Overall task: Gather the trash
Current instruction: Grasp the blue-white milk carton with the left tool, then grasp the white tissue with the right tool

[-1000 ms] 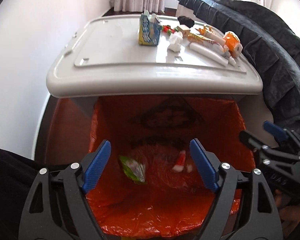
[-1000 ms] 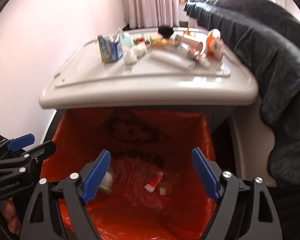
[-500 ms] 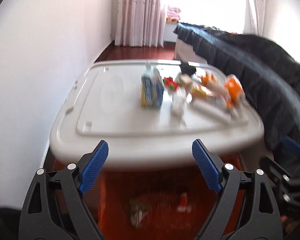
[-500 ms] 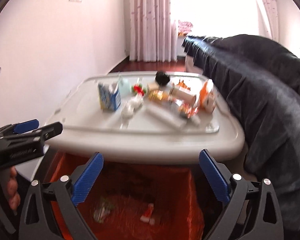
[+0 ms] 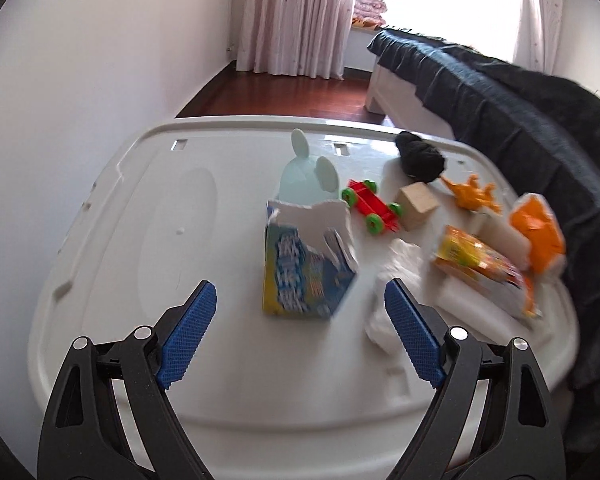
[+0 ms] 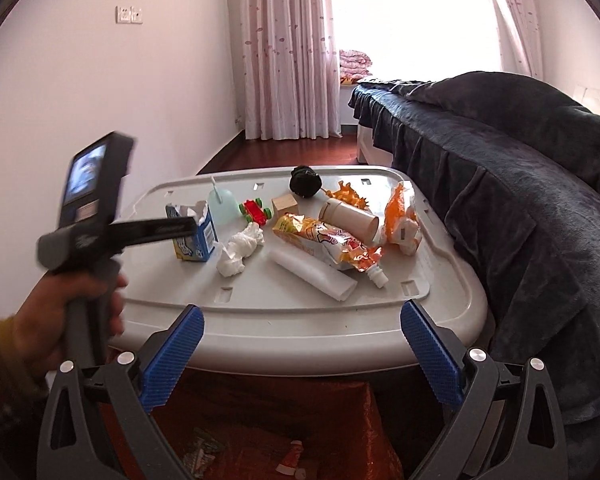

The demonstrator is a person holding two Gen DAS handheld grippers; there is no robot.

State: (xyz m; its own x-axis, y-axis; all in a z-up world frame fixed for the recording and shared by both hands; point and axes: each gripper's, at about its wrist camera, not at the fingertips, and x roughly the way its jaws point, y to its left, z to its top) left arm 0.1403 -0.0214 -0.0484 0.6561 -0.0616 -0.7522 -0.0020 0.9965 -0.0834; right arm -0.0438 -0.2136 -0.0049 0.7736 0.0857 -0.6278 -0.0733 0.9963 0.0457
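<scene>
Left wrist view: the left tongs (image 5: pixel 300 336) hang wide open over the near part of the white tabletop (image 5: pixel 140 240), nothing between the blue pads (image 5: pixel 188 332). Just beyond them stands the torn blue-and-yellow carton (image 5: pixel 304 268), the landmark here. Behind the carton is a pale green toy with round ears (image 5: pixel 306 176). To its right and a little behind lies a red toy car with green wheels (image 5: pixel 374 205), then a wooden block (image 5: pixel 418 204) and, farther back, a black bundle (image 5: pixel 420 156). Right of the carton, close beside it, lies a crumpled white tissue (image 5: pixel 396 276), the right pad partly in front of it. Farther right are a yellow snack wrapper (image 5: pixel 480 268), a white paper roll (image 5: pixel 476 304) and an orange bag (image 5: pixel 538 236), near the edge by the dark bed cover (image 5: pixel 540 128).

In the right wrist view the right tongs (image 6: pixel 300 354) have just been opening and stand at their widest, empty, short of the tabletop's near edge. Below that edge, nearer than the carton, the orange bin liner (image 6: pixel 340 420) shows, with a few scraps lying in it. A hand (image 6: pixel 56 320) at the left grips the handle of the left tongs, whose arm reaches in front of the carton. A cardboard tube (image 6: pixel 350 216) lies right of the carton, behind the wrapper.
</scene>
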